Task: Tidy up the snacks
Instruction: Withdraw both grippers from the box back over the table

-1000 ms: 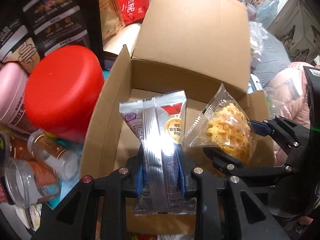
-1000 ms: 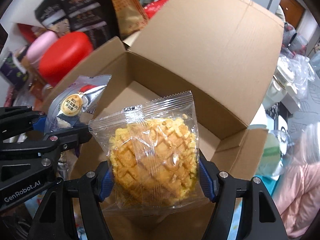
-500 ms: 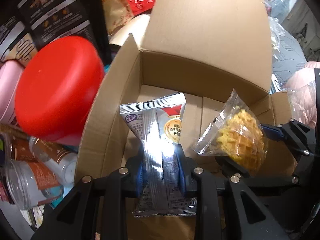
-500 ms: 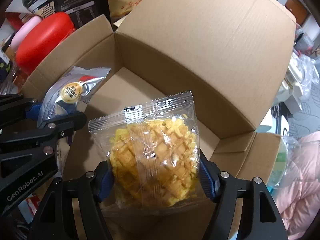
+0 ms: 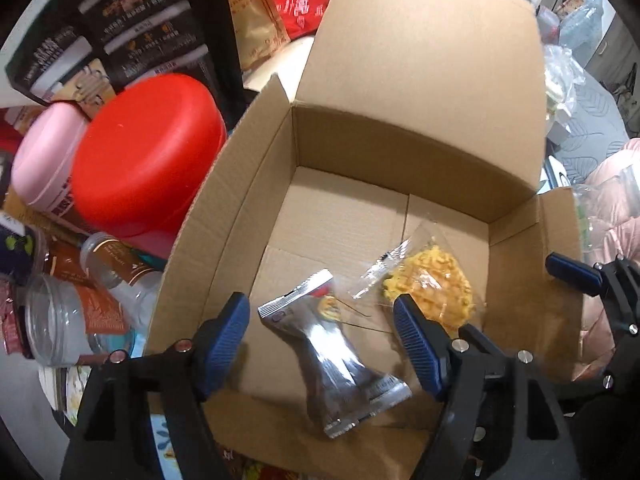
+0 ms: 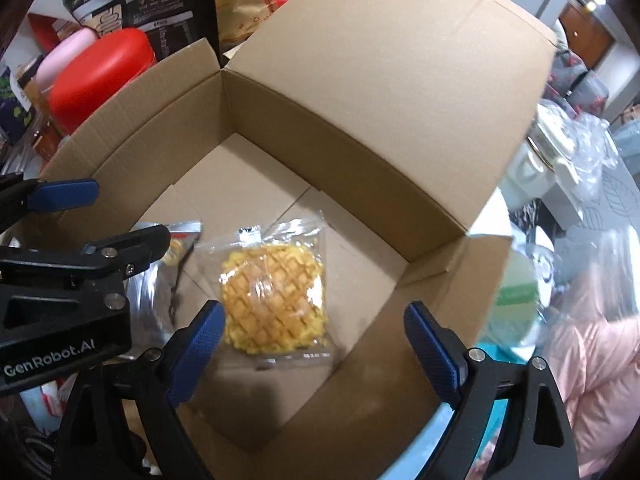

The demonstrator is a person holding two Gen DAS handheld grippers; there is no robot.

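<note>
- Cluttered all round: a red tub [image 5: 146, 156] and a pink-lidded jar [image 5: 46, 160] sit off to the left of the left gripper [image 5: 320, 340], with dark snack bags [image 5: 132, 40] stacked behind them.
- Both tools hang over the open cardboard box [image 5: 420, 152]. The left gripper's jaws are spread wide with nothing between them, and the same goes for the right gripper [image 6: 310, 346].
- Under the left tool the silver packet [image 5: 332, 356] lies on the box floor; just beside it, under the right tool, lies the clear-wrapped yellow pastry [image 6: 274, 300].
- I'd judge the drop done. Lifting both tools straight up, jaws kept wide, should avoid snagging a wrapper edge or the box wall.
- Only the left wrist view shows the silver packet whole; the right wrist view hides most of it behind the left tool, but shows the pastry flat and unobstructed.
</note>
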